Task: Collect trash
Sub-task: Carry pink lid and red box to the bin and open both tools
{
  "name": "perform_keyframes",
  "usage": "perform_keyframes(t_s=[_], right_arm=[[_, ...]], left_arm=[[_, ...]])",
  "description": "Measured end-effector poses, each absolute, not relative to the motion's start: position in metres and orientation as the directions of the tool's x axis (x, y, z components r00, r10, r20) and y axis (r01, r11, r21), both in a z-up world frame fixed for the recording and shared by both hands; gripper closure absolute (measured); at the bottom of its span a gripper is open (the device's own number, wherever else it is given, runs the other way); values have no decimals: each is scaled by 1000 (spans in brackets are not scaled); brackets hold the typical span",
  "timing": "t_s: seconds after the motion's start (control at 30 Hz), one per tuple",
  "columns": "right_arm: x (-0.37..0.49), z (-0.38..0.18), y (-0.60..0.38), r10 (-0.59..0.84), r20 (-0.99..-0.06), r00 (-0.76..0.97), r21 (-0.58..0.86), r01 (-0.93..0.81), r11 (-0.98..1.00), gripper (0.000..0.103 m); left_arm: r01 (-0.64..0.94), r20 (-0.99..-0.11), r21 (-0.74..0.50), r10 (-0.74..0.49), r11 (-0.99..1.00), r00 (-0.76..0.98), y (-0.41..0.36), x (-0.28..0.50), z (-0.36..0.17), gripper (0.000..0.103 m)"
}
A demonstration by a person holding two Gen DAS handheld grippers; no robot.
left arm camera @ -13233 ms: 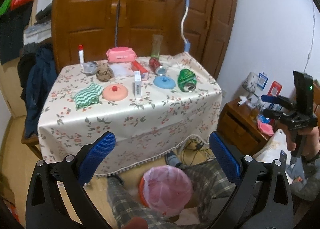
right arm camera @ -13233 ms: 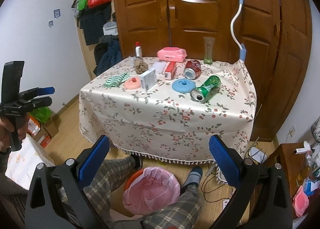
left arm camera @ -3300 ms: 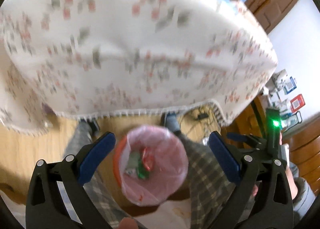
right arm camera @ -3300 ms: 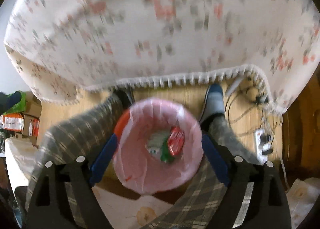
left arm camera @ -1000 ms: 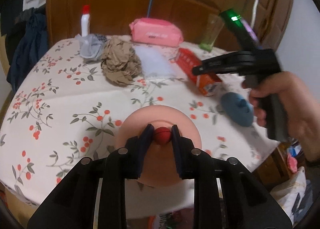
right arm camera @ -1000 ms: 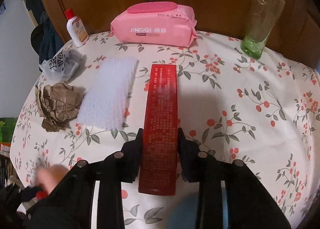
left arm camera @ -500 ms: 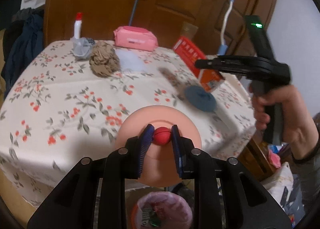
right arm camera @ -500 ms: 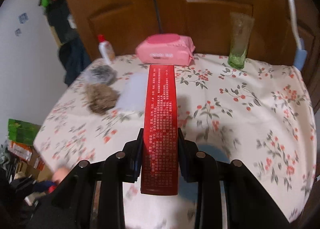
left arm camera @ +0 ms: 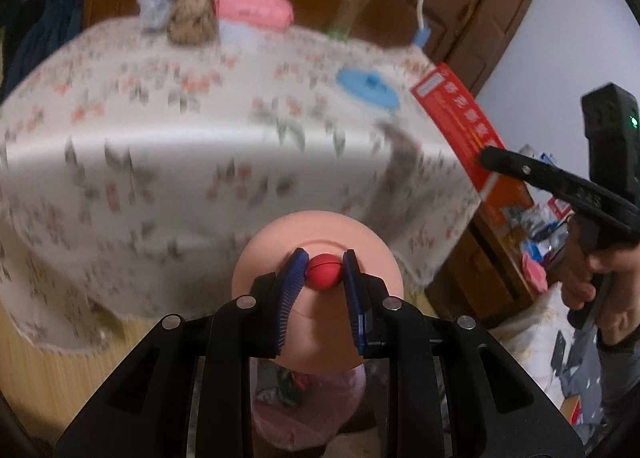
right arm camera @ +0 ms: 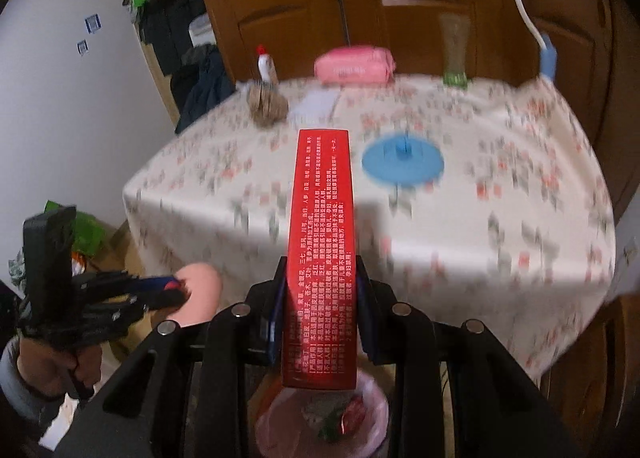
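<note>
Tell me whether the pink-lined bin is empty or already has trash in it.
Not empty: the pink-lined bin holds red and green trash at its bottom.

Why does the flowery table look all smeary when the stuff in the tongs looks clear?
In the left wrist view the tablecloth is streaked with motion blur, but the pink lid stays sharp. In the right wrist view the tablecloth smears too, while the red box shows crisp print.
</note>
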State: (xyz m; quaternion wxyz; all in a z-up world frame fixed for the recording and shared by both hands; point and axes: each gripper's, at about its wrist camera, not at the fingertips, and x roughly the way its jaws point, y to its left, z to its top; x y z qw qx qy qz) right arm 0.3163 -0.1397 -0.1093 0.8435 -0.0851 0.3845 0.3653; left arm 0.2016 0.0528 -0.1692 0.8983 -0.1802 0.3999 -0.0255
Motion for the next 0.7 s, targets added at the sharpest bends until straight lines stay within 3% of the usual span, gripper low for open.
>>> perform_keyframes(t_s=[0.3,0.7], right_arm=[[287,-195,-163,475,-818,325,174,-646,743,74],[277,-306,-168,361,-920,154,213,-577,789,74]], left_arm=[[-153,-789,-362,-216,920,575,38,183,-237,79],[-209,-904,-339,-257,917,342,14,182,-367,79]])
